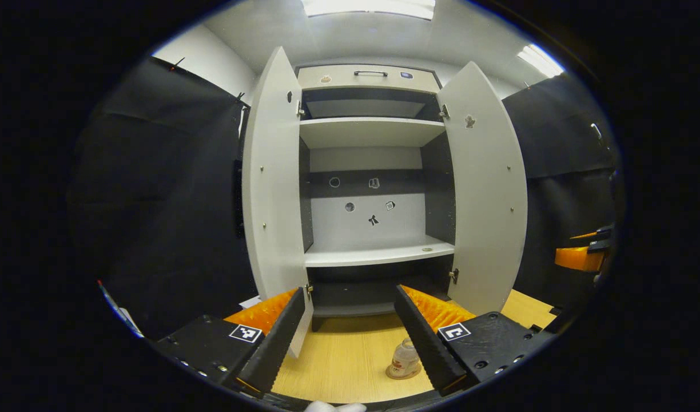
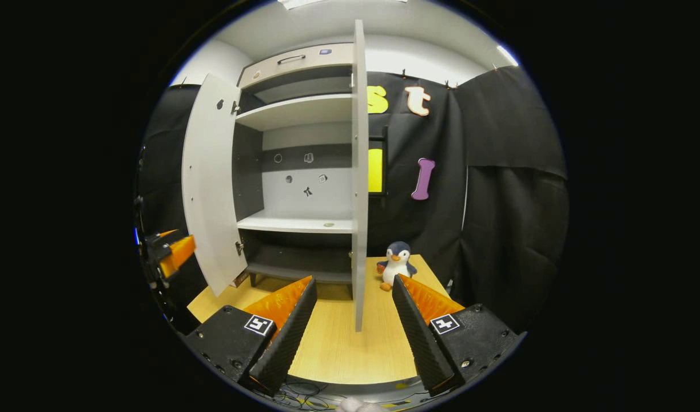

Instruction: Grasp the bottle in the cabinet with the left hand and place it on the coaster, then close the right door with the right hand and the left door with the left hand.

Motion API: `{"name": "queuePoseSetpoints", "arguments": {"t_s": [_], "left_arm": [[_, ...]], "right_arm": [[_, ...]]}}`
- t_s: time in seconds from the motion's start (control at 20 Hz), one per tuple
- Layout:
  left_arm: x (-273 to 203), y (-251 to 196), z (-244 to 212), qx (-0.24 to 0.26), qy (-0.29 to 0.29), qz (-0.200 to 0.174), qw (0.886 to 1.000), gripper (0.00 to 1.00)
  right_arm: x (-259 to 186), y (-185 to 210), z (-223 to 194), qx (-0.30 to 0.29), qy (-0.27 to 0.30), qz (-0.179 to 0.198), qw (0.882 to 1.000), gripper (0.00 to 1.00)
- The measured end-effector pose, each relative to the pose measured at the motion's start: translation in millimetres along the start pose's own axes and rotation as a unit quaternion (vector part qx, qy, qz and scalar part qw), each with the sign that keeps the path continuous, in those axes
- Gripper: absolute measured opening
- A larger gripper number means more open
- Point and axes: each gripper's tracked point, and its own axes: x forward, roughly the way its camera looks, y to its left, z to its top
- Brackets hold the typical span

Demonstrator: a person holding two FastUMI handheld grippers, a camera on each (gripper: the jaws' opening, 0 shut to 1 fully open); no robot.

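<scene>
The bottle [image 1: 404, 359] is standing on the coaster [image 1: 397, 374] on the table [image 1: 344, 360], at five o'clock in the left gripper view, beside our left gripper [image 1: 346, 331], gaping wide and empty. Our right gripper [image 2: 350, 315], likewise wide, is facing the right door [image 2: 359, 171] edge-on; both doors are standing open, the left door [image 2: 208, 183] at nine o'clock.

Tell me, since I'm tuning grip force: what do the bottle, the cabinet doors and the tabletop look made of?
Bottle: probably clear plastic, see-through body, light cap.
Cabinet doors: likely laminated board, matte pale grey, flat with thin edges and metal hinges.
Tabletop: wood or wood-look laminate, light grain lines.
</scene>
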Motion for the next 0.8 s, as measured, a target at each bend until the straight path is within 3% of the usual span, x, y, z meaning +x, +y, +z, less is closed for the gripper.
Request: {"name": "queuePoseSetpoints", "arguments": {"t_s": [0.3, 0.5, 0.65, 0.8], "left_arm": [[-23.5, 4.2, 10.9, -0.002, -0.001, 0.01, 1.0, 0.96], [-22.0, -5.9, 19.9, -0.003, 0.003, 0.015, 1.0, 0.96], [-18.1, -12.3, 28.1, -0.016, 0.002, 0.019, 1.0, 0.96], [-13.5, -12.2, 32.3, -0.019, 0.002, 0.038, 0.999, 0.96]], "right_arm": [[19.8, -44.2, 30.8, 0.033, -0.021, -0.033, 0.999, 0.82], [53.7, -80.9, 70.4, 0.018, -0.039, -0.038, 0.998, 0.82], [82.2, -102.1, 103.0, 0.001, -0.057, -0.036, 0.998, 0.82], [113.7, -105.6, 128.3, 0.006, -0.065, -0.008, 0.998, 0.82]]}}
